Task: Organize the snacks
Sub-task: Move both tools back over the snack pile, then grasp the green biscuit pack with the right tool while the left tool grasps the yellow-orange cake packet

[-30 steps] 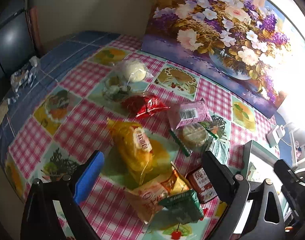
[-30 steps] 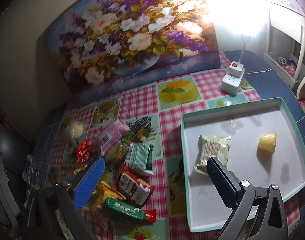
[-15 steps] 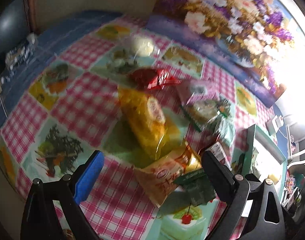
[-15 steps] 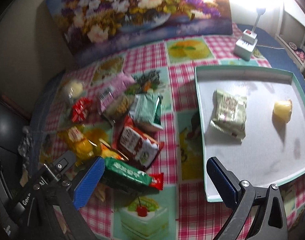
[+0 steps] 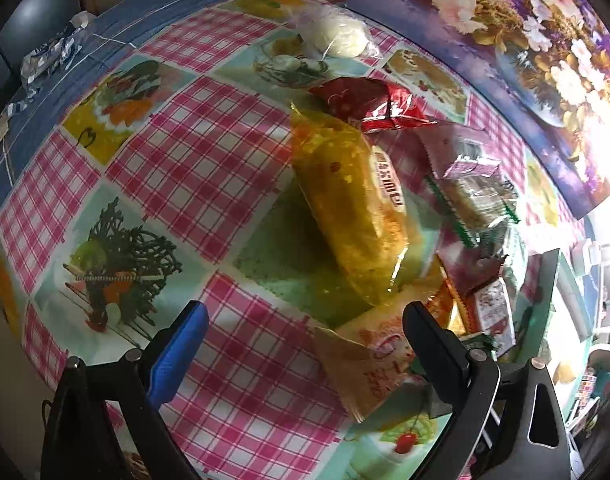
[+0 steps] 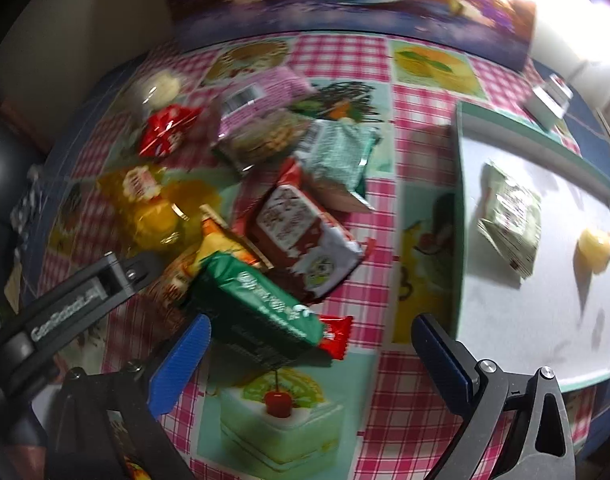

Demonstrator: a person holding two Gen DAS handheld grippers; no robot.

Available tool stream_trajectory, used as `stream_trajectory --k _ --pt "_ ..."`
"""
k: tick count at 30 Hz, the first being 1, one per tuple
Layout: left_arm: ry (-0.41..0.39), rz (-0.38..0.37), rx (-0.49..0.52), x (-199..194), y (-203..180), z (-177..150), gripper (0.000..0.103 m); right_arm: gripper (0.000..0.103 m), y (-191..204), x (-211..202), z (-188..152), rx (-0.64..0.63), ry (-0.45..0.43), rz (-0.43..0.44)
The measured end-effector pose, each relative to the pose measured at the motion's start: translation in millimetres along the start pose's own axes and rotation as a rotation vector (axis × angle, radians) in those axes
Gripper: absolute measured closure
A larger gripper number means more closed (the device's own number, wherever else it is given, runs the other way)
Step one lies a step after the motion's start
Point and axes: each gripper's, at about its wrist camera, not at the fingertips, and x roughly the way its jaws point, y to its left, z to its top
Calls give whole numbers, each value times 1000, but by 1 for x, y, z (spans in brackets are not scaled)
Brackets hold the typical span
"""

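I see the tray (image 6: 461, 216) holding two items: pale green packet (image 6: 511, 216), yellow jelly cup (image 6: 595, 246) | only my right view shows them; left shows tray edge | loose snack pile (image 6: 273, 208) on tablecloth (image 5: 209, 168), left of tray | left gripper (image 5: 305, 322) and right gripper (image 6: 311, 340) both spread, empty

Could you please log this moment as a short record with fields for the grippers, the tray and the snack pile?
left gripper: open, empty, low over the yellow packet
right gripper: open, empty, near the green packet
tray: holds a pale green packet and a yellow jelly cup
pile: red-and-white packet, mint green packet, pink packet, small red packet, all on the checked tablecloth
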Motion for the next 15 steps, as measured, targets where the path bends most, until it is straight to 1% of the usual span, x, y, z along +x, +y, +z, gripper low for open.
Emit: stream_trajectory --k 4,5,9,12,14,15 --pt "5 5 -2 4 -1 0 5 2 12 8 -1 -53 21 -14" --pt "6 7 -4 5 -1 1 5 5 14 11 -1 -64 28 -15" --pt "8 13 -29 6 4 1 5 8 22 16 0 -99 27 -2" --pt "7 9 -52 6 10 2 5 15 30 21 -1 -138 37 -2" --pt "7 3 -59 5 13 0 5 25 35 25 -2 -159 47 7" --pt "7 0 -60 4 14 0 5 27 36 26 -3 -161 49 4"
